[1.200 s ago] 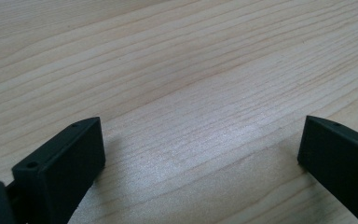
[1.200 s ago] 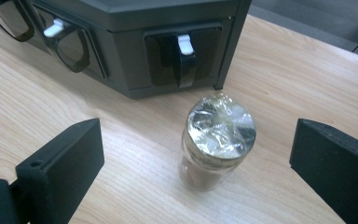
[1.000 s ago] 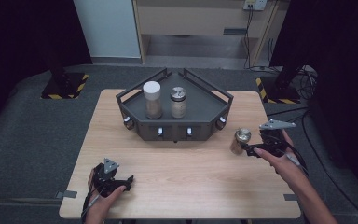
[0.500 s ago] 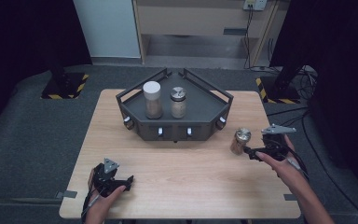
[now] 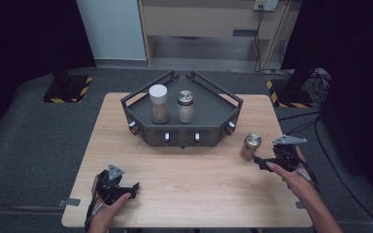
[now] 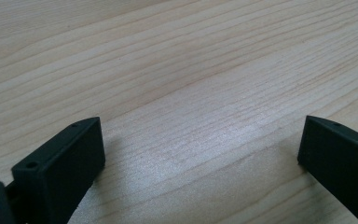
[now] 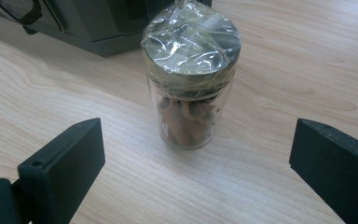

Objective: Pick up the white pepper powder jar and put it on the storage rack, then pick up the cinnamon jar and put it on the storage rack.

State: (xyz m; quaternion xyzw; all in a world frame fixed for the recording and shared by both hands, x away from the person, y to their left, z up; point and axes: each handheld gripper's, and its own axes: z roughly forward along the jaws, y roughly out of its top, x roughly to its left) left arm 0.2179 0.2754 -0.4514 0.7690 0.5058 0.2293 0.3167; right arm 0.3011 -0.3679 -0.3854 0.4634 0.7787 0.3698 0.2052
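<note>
A small glass jar [image 5: 249, 147] with a taped metal lid stands upright on the wooden table [image 5: 194, 194], right of a dark angular tray [image 5: 213, 119]. In the right gripper view the jar [image 7: 189, 74] holds brown sticks and stands just ahead of my open jaws, not touched. My right gripper [image 5: 261, 161] sits just right of the jar, open. My left gripper [image 5: 128, 188] rests near the table's front left, open over bare wood [image 6: 191, 116]. On the tray stand a white-lidded jar [image 5: 159, 103] and a metal-lidded jar [image 5: 185, 106].
The tray's front wall carries several small knobs [image 5: 166, 138]. A corner of the tray [image 7: 98, 23] lies beyond the jar in the right gripper view. The table's right edge [image 5: 291, 160] runs close behind my right hand. Dark floor surrounds the table.
My right gripper has drawn back slightly toward the person, away from the jar, which stays standing. The left gripper has not moved.
</note>
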